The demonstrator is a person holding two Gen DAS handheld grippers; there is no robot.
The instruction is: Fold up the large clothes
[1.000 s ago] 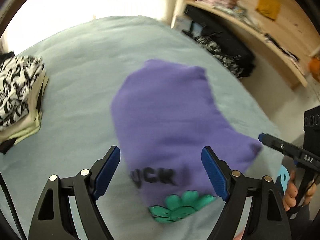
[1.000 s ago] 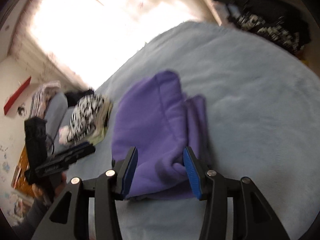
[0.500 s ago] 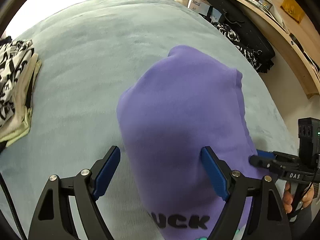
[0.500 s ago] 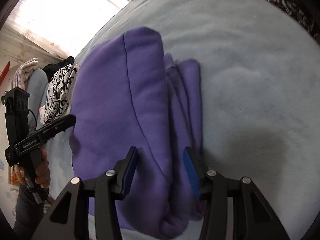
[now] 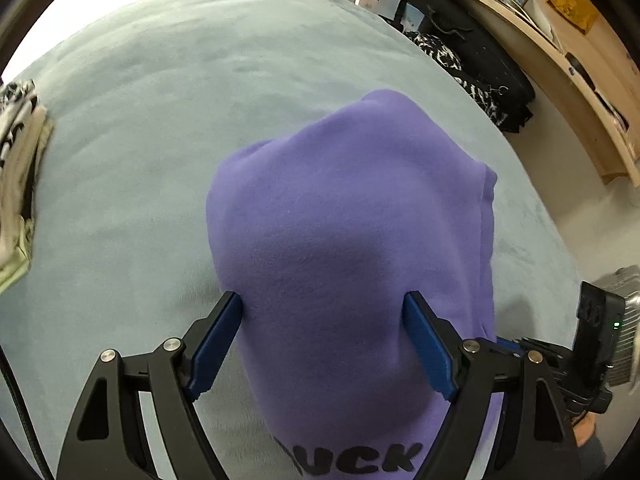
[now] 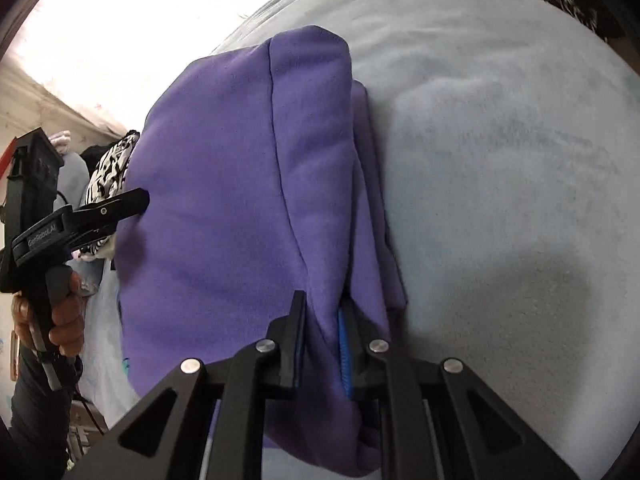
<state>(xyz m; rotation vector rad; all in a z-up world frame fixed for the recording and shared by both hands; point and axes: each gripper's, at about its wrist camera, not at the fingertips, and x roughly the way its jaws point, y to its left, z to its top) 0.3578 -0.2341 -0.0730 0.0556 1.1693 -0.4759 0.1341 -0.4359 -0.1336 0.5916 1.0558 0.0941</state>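
**Pinching the folded edge**

The pale blue bed (image 5: 168,128) carries the purple sweatshirt (image 5: 352,220), folded mid-bed. The left gripper (image 5: 324,336) straddles it with fingers wide, gripping nothing. The right gripper (image 6: 322,328) is closing on its side layers, likely for lifting.

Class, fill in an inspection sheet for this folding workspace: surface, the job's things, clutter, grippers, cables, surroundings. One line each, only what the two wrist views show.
Surface: grey-blue blanket, soft, lightly rumpled.
Job's things: purple sweatshirt, folded into a thick bundle, black lettering at its near end.
Clutter: stack of folded patterned clothes at the blanket's edge.
Grippers: left gripper open, straddling the sweatshirt; right gripper closing, a fold of the sweatshirt between its jaws.
Cables: thin black cable beside the left gripper.
Surroundings: wooden shelf, dark bags under it, bright window.
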